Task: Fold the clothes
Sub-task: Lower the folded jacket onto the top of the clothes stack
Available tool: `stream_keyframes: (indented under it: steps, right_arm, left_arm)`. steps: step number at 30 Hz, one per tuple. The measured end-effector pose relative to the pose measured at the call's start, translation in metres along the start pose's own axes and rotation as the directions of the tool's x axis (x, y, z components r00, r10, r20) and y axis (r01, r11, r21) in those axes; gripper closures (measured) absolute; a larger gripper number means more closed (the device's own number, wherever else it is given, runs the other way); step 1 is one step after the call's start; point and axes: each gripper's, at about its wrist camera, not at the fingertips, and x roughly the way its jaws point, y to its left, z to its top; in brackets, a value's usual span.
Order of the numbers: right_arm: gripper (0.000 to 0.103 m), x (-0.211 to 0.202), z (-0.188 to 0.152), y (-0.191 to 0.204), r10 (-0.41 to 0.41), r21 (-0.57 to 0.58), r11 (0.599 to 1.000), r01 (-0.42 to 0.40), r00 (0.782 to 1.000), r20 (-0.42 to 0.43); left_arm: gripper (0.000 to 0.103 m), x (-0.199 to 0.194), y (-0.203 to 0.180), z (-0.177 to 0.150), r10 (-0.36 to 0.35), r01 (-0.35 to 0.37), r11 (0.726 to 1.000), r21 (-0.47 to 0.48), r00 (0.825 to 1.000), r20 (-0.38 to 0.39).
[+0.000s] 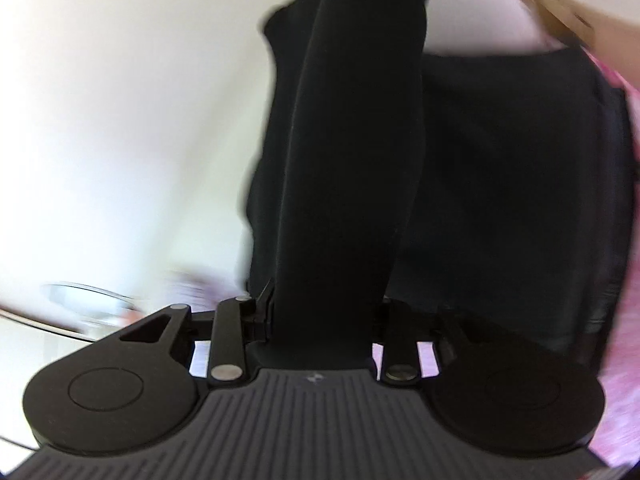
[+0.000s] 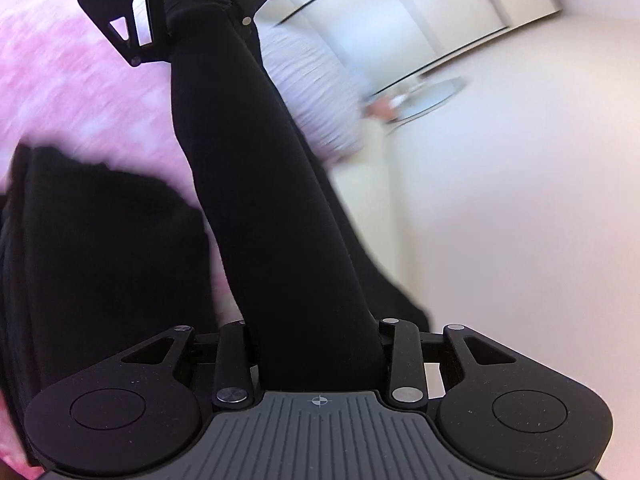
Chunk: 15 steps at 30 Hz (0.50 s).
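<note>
Both grippers, left gripper (image 1: 320, 320) and right gripper (image 2: 320, 344), fingers clamped on black garment (image 2: 256, 184), stretched taut between them above pink bedcover (image 2: 80, 92); rest hangs down.

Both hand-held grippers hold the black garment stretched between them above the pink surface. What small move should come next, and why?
Probably lower both ends together onto the pink surface. The black garment runs taut from the right hand-held gripper to the left hand-held gripper, both shut on it, while its rest hangs in a dark heap below, so laying it flat would likely help the fold.
</note>
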Motion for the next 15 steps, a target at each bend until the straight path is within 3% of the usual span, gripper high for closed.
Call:
stream_keyframes:
  steps: [2,3,4,8,15]
  right_arm:
    - [0.067,0.022,-0.023,0.042,0.099,-0.067,0.993,-0.102,0.994,-0.044]
    - [0.062,0.032,-0.034,0.062,0.143,-0.104,0.983,-0.149,0.988,-0.066]
    - [0.06,0.034,-0.04,0.078,0.138,-0.138,0.98,-0.145,0.988,-0.063]
    - [0.052,0.013,-0.05,0.081,0.057,-0.116,0.991,-0.061,0.998,-0.034]
    - [0.052,-0.012,-0.052,0.076,0.038,-0.158,0.986,-0.047,0.998,-0.055]
  left_arm:
    - [0.067,0.031,-0.051,-0.003,-0.109,0.112,0.992,0.054,0.992,-0.056]
    - [0.065,0.039,-0.069,-0.005,-0.088,0.093,0.993,0.071,0.994,-0.07]
    - [0.065,0.039,-0.079,-0.006,-0.044,0.049,0.995,0.083,0.997,-0.066]
    - [0.061,0.022,-0.073,-0.017,-0.01,0.01,0.999,0.033,1.0,-0.017]
    - [0.062,0.026,-0.073,-0.016,-0.033,0.034,0.995,0.092,0.999,-0.013]
